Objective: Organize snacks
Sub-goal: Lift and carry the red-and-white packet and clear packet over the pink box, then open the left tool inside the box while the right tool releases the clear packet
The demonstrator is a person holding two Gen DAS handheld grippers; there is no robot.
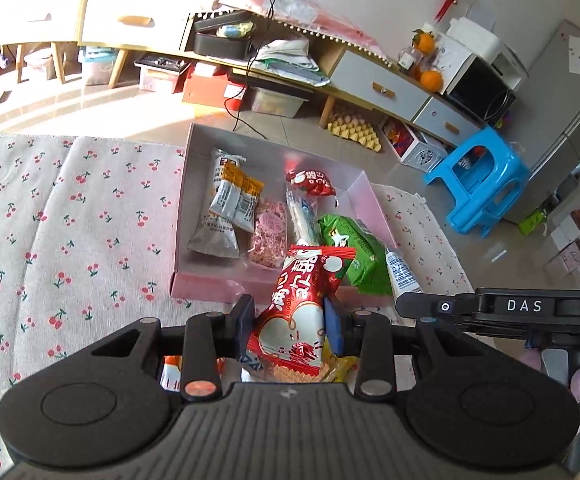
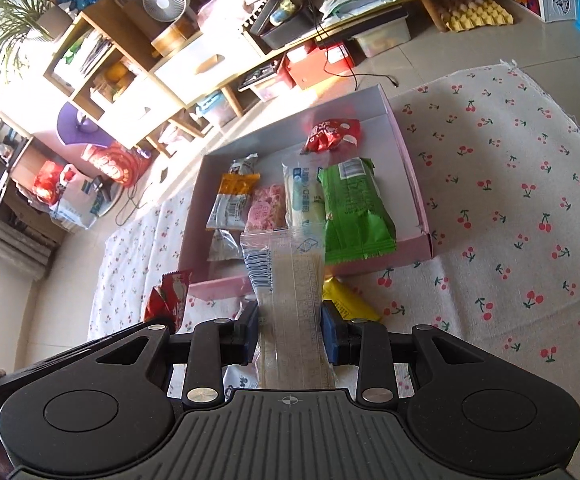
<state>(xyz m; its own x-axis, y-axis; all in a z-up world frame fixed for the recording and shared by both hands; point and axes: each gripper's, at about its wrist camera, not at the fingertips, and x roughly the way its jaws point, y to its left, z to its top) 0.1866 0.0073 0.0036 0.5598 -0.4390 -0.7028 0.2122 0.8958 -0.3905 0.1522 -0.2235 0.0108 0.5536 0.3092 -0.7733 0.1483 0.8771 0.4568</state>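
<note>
My left gripper (image 1: 290, 320) is shut on a red snack packet (image 1: 306, 300) and holds it just before the near wall of the pink box (image 1: 206, 286). My right gripper (image 2: 290, 334) is shut on a clear-wrapped beige wafer packet (image 2: 290, 300), also at the box's near wall (image 2: 218, 285). Inside the box lie several snacks: a green packet (image 2: 354, 208), a pink bar (image 2: 264, 206), orange-white packets (image 2: 232, 200), a white packet (image 2: 302, 196) and a small red packet (image 2: 330, 134). The red packet in my left gripper also shows in the right wrist view (image 2: 170, 300).
The box sits on a cherry-print cloth (image 1: 70, 220). A yellow packet (image 2: 350, 300) lies on the cloth under my right gripper. More packets lie under my left gripper (image 1: 338, 368). A blue stool (image 1: 482, 180) and low cabinets (image 1: 378, 84) stand beyond on the floor.
</note>
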